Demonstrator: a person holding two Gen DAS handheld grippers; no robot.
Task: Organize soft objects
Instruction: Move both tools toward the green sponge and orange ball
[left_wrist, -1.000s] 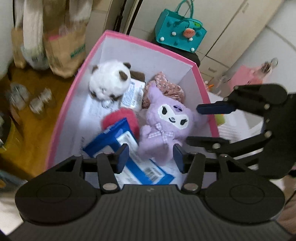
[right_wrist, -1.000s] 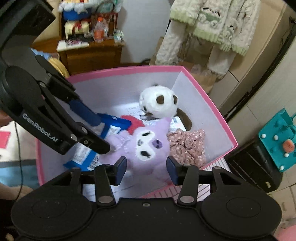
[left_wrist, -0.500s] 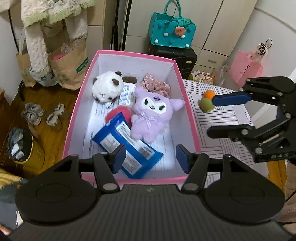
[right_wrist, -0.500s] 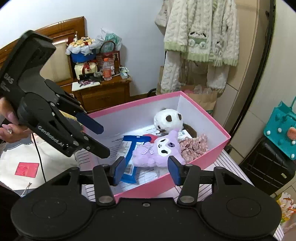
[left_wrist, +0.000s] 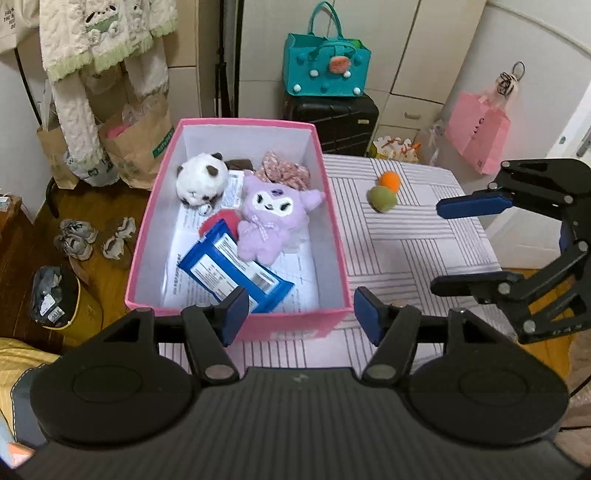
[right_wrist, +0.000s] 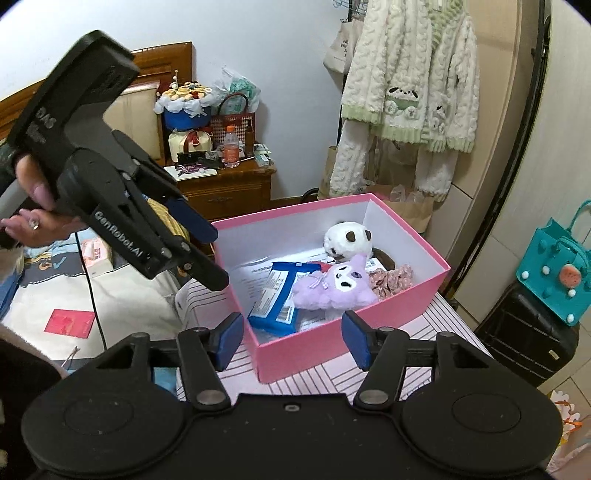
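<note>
held both above the near end of the pink box (left_wrist: 334, 229), nothing between the blue pads: left gripper (left_wrist: 299, 314) and right gripper (right_wrist: 291, 338), jaws apart and just opening wider. inside the box, toward its far end: purple plush (left_wrist: 271, 218), panda plush (left_wrist: 201, 179), floral scrunchie (left_wrist: 282, 171). nearer the front edge: blue packet (left_wrist: 229, 267). on the striped tablecloth (left_wrist: 406, 243), toward its far edge: orange ball (left_wrist: 390, 181) touching green ball (left_wrist: 383, 198).

I see the pink box (left_wrist: 334, 236) open on top, but its floor is crowded: purple plush (left_wrist: 273, 218), panda plush (left_wrist: 199, 181) and blue packet (left_wrist: 232, 273) fill most of it. The striped table (left_wrist: 417, 243) right of it lies bare, apart from two balls (left_wrist: 386, 192) near its far edge.
</note>
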